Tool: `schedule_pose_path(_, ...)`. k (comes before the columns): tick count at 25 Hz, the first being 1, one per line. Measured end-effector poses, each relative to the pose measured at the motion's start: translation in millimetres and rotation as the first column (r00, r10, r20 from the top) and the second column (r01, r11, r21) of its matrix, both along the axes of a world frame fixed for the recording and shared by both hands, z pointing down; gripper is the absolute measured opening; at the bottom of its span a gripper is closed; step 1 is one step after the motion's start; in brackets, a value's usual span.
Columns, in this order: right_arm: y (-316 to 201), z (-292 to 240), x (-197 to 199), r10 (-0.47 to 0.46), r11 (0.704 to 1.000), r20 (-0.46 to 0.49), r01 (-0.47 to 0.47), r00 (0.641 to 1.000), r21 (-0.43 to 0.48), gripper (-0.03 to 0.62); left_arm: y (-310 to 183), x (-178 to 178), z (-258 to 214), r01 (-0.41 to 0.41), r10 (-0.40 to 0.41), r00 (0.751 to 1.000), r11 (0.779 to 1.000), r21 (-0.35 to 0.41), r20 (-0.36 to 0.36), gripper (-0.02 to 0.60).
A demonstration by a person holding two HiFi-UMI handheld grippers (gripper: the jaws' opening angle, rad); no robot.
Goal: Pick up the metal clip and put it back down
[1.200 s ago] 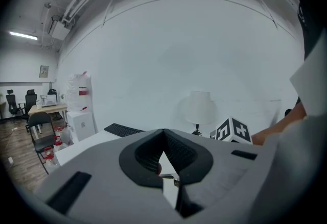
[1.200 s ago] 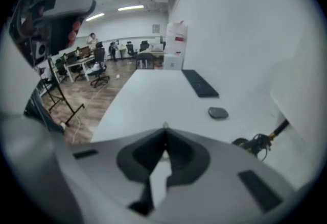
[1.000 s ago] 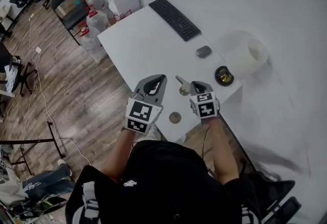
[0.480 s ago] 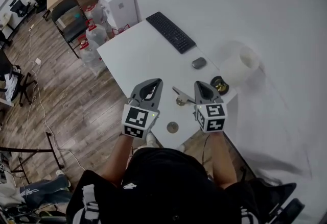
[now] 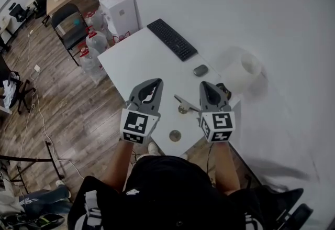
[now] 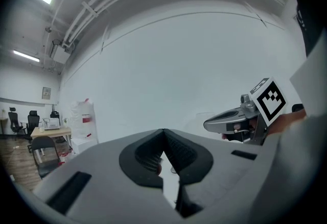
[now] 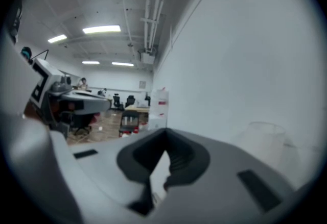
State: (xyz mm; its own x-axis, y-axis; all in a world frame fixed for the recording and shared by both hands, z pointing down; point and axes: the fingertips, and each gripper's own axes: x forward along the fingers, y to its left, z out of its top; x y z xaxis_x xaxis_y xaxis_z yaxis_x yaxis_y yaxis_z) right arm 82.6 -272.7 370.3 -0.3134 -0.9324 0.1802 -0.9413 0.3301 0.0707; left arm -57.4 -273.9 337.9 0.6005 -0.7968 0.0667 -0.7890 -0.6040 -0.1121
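Observation:
The metal clip (image 5: 182, 103) lies on the white table (image 5: 141, 56), near its front edge, between my two grippers. My left gripper (image 5: 151, 83) hovers above the table to the clip's left, jaws shut with nothing in them; its tips (image 6: 164, 133) meet in the left gripper view. My right gripper (image 5: 204, 85) is held to the clip's right, also shut and empty, with its tips (image 7: 164, 137) together. Both point toward the far wall. Neither touches the clip. The right gripper (image 6: 232, 120) shows in the left gripper view, and the left gripper (image 7: 76, 98) in the right gripper view.
A black keyboard (image 5: 172, 39) and a grey mouse (image 5: 200, 70) lie farther back. A white roll (image 5: 242, 70) stands at the right by a dark round dish (image 5: 225, 88). A round disc (image 5: 175, 135) lies at the front edge. A chair (image 5: 69, 24), water jugs (image 5: 93, 45) and a white box (image 5: 121, 13) stand left of the table.
Both grippers have risen from the table and spread a little apart, the right one drawing back toward me. The clip stays lying on the table.

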Motion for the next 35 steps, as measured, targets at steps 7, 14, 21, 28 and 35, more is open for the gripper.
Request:
schedule_pose_path(7,2,-2,-1,0.005,1.000,0.022,-0.006,1.000,0.013,0.034,1,0,-15,-0.006,0.006,1.000,0.999,0.042,0.004,0.023)
schedule_pose_path(14,2,-10,-4,0.000,1.000,0.019,0.000,1.000,0.020,0.034,1,-5,-17,0.000,-0.001,1.000,0.999,0.044,0.015,0.023)
schedule_pose_path(21,0,-6,-8,-0.004,1.000,0.015,0.004,1.000,0.017,0.034,1,-8,-18,0.001,-0.002,1.000,0.999,0.050,0.017,0.024)
schedule_pose_path(28,0,-6,-12,-0.010,1.000,0.001,0.010,1.000,0.016,0.034,1,-10,-18,0.001,-0.002,1.000,0.999,0.051,0.017,0.023)
schedule_pose_path(35,-2,-6,-11,-0.012,1.000,-0.001,0.012,1.000,0.014,0.034,-1,-7,-18,-0.003,0.002,1.000,0.999,0.049,0.022,0.024)
